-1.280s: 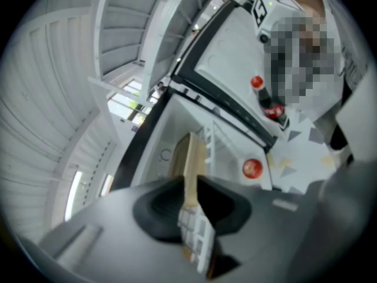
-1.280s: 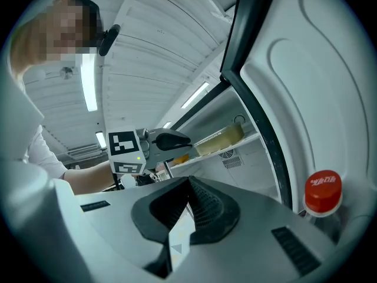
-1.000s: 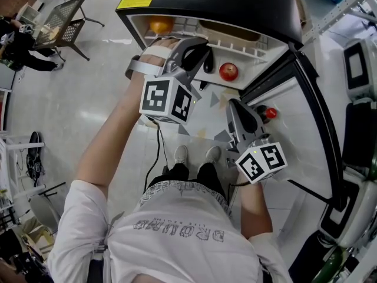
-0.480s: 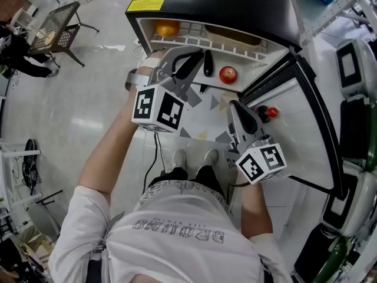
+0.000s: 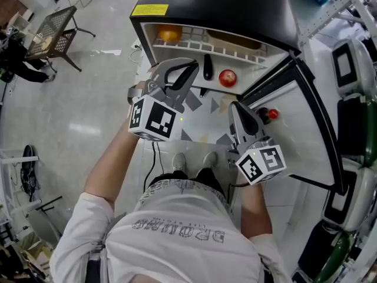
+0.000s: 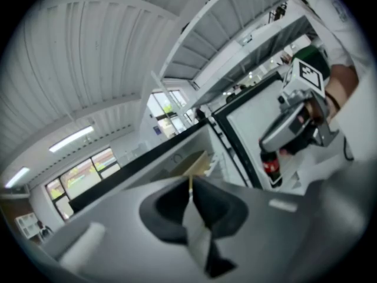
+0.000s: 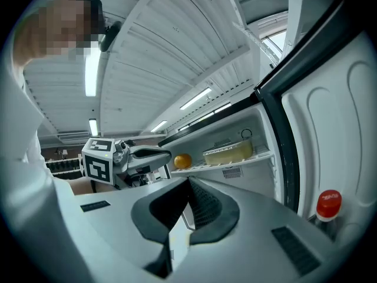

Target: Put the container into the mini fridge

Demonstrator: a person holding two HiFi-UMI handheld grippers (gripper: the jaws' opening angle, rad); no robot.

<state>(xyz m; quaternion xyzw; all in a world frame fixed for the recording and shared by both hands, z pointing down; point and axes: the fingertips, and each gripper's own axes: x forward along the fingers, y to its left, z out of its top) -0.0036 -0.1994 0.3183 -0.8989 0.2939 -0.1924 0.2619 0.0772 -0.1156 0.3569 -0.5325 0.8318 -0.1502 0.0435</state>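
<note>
Sitting on wire shelf (image 7: 259, 157): translucent rectangular container (image 7: 228, 153) | left gripper (image 6: 189, 183), right gripper (image 7: 188, 185) closed

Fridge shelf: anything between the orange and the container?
Nothing. The wire shelf is bare between the orange and the container, clearest in the right gripper view.

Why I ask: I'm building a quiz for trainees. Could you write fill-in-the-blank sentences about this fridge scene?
1. The door of the mini fridge stands ____.
2. On the wire shelf, the container sits beside an ____.
3. The bottle in the door has a ____ cap.
4. The left hand-held gripper and the right hand-held gripper both have their jaws ____.

Missing words: open; orange; red; shut
</note>
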